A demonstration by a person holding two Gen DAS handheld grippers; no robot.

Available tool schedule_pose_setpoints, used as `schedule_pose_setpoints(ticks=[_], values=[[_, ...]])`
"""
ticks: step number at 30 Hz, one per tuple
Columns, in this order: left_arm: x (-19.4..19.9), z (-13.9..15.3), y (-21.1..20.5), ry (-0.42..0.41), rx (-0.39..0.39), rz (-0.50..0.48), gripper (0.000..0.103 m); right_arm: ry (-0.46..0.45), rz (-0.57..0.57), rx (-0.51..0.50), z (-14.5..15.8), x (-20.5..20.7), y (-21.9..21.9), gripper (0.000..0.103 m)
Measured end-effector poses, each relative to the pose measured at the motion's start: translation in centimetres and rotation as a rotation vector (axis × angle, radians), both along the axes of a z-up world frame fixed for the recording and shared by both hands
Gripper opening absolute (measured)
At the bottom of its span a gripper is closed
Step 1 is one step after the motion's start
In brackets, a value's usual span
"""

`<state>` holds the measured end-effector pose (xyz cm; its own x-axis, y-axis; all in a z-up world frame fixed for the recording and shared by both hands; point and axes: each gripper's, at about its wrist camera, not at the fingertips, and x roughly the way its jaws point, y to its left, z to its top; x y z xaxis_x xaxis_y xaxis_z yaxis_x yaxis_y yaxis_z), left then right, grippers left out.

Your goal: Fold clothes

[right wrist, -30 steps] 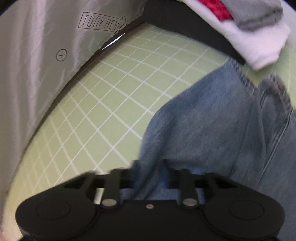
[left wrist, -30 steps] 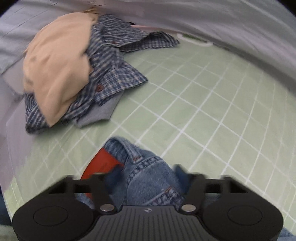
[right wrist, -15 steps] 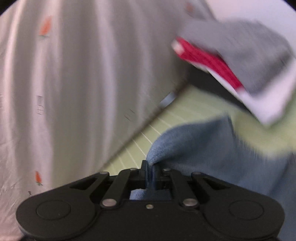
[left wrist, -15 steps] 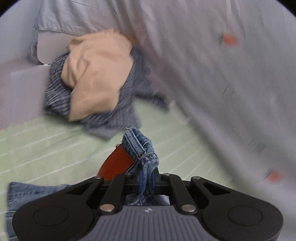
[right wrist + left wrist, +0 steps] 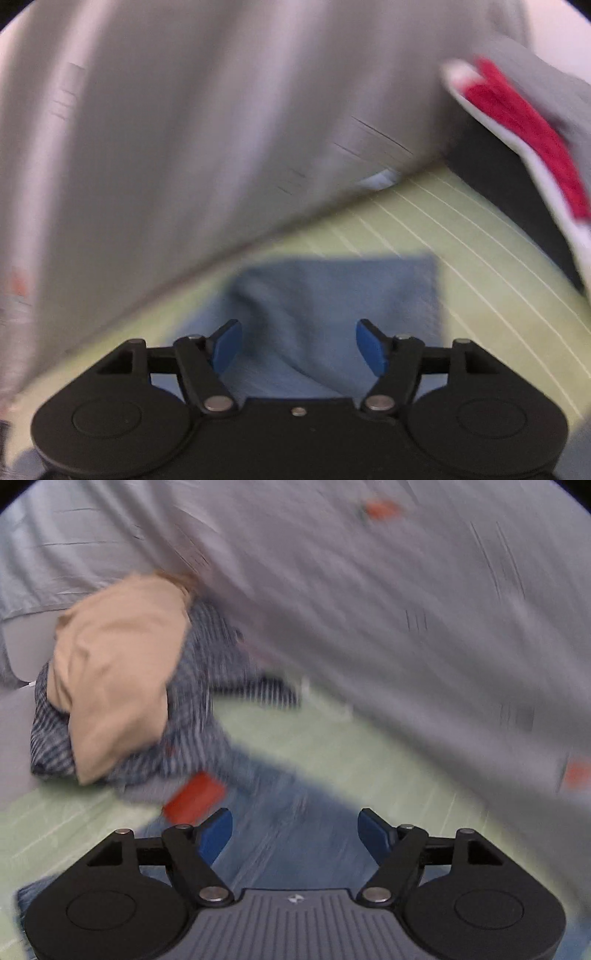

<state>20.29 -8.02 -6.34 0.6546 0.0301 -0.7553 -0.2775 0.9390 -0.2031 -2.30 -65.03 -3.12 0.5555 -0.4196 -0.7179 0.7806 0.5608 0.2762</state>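
Observation:
Blue jeans (image 5: 284,823) lie on the green grid mat (image 5: 388,760), blurred by motion, with a red-orange patch (image 5: 194,797) at their waistband. My left gripper (image 5: 294,830) is open just above them and holds nothing. In the right wrist view the jeans' leg end (image 5: 332,302) lies flat on the mat (image 5: 480,258). My right gripper (image 5: 298,347) is open over it and holds nothing.
A pile of a blue checked shirt (image 5: 207,701) under a beige garment (image 5: 114,672) lies at the far left. A grey cloth backdrop (image 5: 369,609) hangs behind the mat. A stack of grey, red and white clothes (image 5: 524,122) sits on a dark thing at the right.
Both grippers were shut on the jeans half a second ago and have opened. The jeans have dropped from the jaws onto the mat.

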Motion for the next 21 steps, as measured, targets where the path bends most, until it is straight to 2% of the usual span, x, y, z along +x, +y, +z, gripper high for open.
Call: schedule_pose_setpoints(ticks=[2,6,9,12,15,17,18,20,21], values=[[-1.1,-1.7,-1.3,0.069,0.043,-0.050,0.075,0.035,-0.040,0.026,-1.5,-1.8,-0.5,0.069],[-3.3,-4.8,-3.0,0.169,0.055,-0.070,0.076,0.098,-0.087,0.048,-3.7,-3.3,-1.2,0.069],[-4.2,-6.1,-4.2,0.194,0.103,-0.076,0.080,0.136,-0.109,0.057,-5.0,-3.6,-1.3,0.074],[-4.4,-6.7,-5.8,0.213,0.214,-0.141,0.084,0.170,-0.122,0.075,-6.1,-3.1,-1.6,0.079],[-4.8,-7.2,-6.7,0.229,0.267,-0.157,0.090,0.174,-0.126,0.094,-6.7,-3.2,-1.8,0.079],[-5.0,-7.6,-7.1,0.250,0.287,-0.154,0.091,0.133,-0.124,0.115,-6.9,-3.7,-1.9,0.079],[-5.0,-7.9,-7.3,0.254,0.298,-0.152,0.093,0.102,-0.117,0.120,-6.8,-4.1,-1.8,0.076],[-5.2,-8.0,-7.4,0.255,0.306,-0.139,0.094,0.076,-0.078,0.118,-6.9,-4.4,-2.0,0.054],[-5.1,-8.1,-7.4,0.257,0.304,-0.133,0.095,0.075,-0.056,0.113,-6.9,-4.4,-2.0,0.029]])
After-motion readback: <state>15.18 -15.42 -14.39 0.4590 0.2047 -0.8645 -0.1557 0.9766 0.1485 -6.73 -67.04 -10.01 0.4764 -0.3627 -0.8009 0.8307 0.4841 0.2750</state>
